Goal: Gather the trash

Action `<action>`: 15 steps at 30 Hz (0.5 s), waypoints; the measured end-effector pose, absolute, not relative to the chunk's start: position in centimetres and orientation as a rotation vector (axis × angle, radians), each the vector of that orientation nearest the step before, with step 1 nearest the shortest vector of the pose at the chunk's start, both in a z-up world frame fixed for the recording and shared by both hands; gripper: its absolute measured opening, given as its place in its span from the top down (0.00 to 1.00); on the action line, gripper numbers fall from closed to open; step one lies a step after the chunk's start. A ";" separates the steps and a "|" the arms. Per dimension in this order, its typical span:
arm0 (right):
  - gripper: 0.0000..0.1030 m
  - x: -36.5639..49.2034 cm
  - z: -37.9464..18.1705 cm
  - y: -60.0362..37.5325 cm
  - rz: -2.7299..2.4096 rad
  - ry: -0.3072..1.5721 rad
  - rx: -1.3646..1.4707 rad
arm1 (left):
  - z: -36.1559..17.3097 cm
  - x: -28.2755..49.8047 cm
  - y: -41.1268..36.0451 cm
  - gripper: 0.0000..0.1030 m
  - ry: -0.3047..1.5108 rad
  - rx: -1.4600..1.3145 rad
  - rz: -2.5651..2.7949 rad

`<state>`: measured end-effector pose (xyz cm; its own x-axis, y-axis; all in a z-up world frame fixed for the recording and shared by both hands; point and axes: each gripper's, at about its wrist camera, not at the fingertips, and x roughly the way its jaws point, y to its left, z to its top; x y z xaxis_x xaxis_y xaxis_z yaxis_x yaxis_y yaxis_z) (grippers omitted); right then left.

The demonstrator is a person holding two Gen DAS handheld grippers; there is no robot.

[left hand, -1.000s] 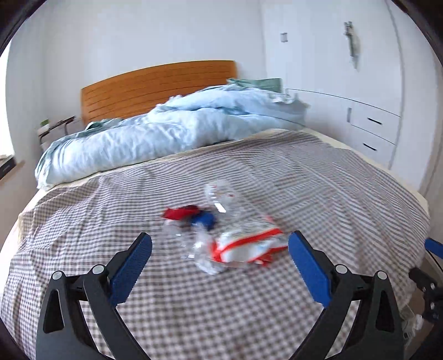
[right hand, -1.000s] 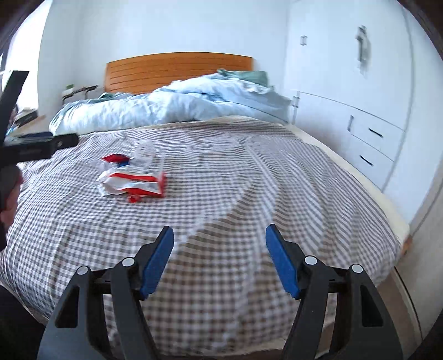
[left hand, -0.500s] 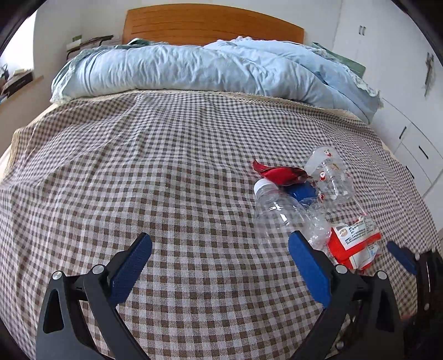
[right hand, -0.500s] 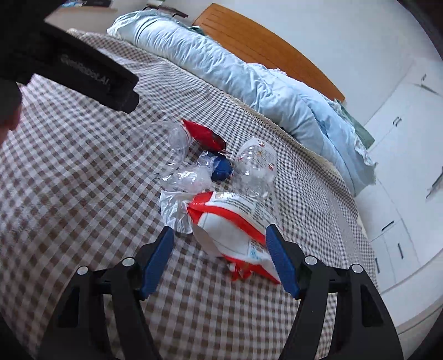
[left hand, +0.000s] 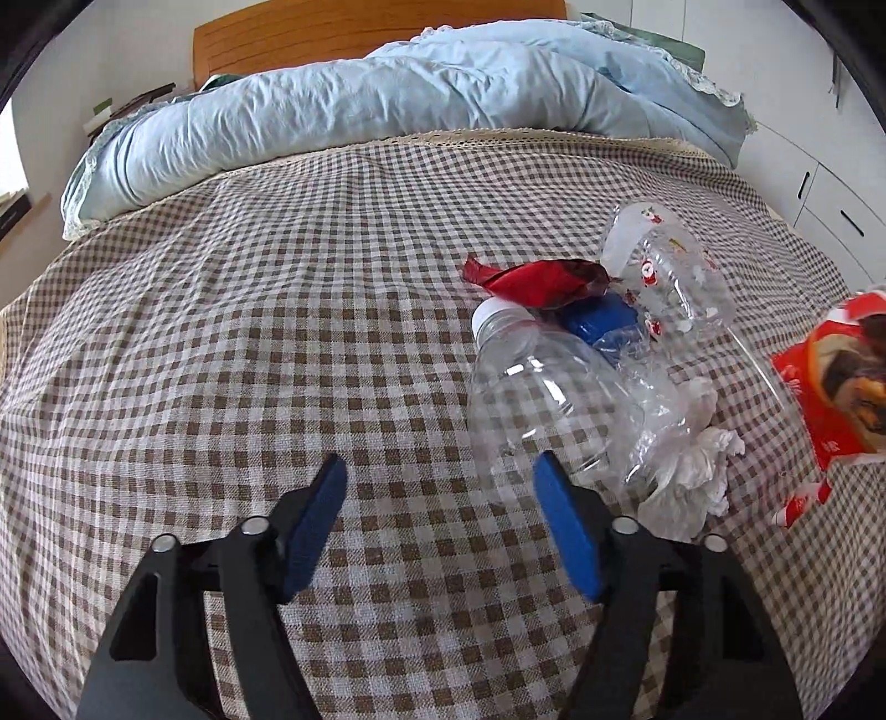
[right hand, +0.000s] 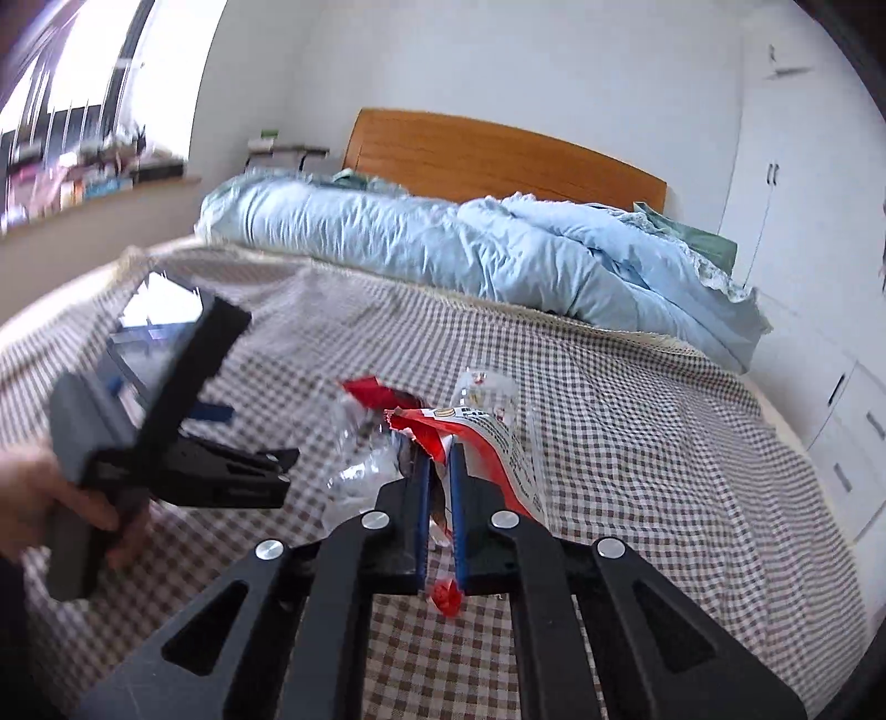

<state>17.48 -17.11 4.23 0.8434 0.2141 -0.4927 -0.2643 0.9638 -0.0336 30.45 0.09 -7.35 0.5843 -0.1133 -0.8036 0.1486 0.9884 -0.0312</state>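
Observation:
A heap of trash lies on the checked bedspread: a clear bottle with a white cap, a red wrapper, a blue piece, a printed clear cup and a crumpled tissue. My left gripper hovers just left of the bottle. Its jaws are closing with only bedspread between them. My right gripper is closing, its pads pressed on a red-and-white snack bag. That snack bag hangs above the bed at the right edge of the left wrist view.
A rumpled blue duvet lies across the head of the bed below a wooden headboard. White cupboards with drawers stand to the right. A hand holds the left tool. A cluttered windowsill is at the far left.
My right gripper reached the heap, shut on the snack bag and lifted it off the bed. My left gripper dropped closer to the bottle and its jaws narrowed.

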 end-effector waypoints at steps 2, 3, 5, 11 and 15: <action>0.94 17.2 4.9 -19.2 0.306 0.498 0.025 | -7.0 30.8 0.0 0.55 0.927 0.007 -0.167; 0.94 17.3 4.9 -20.1 0.331 0.500 0.076 | -6.9 30.9 -0.2 0.62 0.922 0.006 -0.174; 0.94 17.7 4.2 -21.3 0.339 0.525 0.141 | -6.8 31.1 -0.7 0.83 0.916 0.013 -0.179; 0.94 19.8 1.1 -23.5 0.316 0.617 0.257 | -5.4 29.4 -0.6 1.00 0.883 -0.009 -0.153; 0.94 20.1 0.4 -24.1 0.276 0.654 0.271 | -3.4 27.4 0.9 1.00 0.838 -0.064 -0.127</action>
<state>20.07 -24.06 0.41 0.7603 0.3344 -0.5569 -0.1654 0.9287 0.3319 27.40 0.94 -3.43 0.6621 -0.1378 -0.7366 0.0872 0.9904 -0.1070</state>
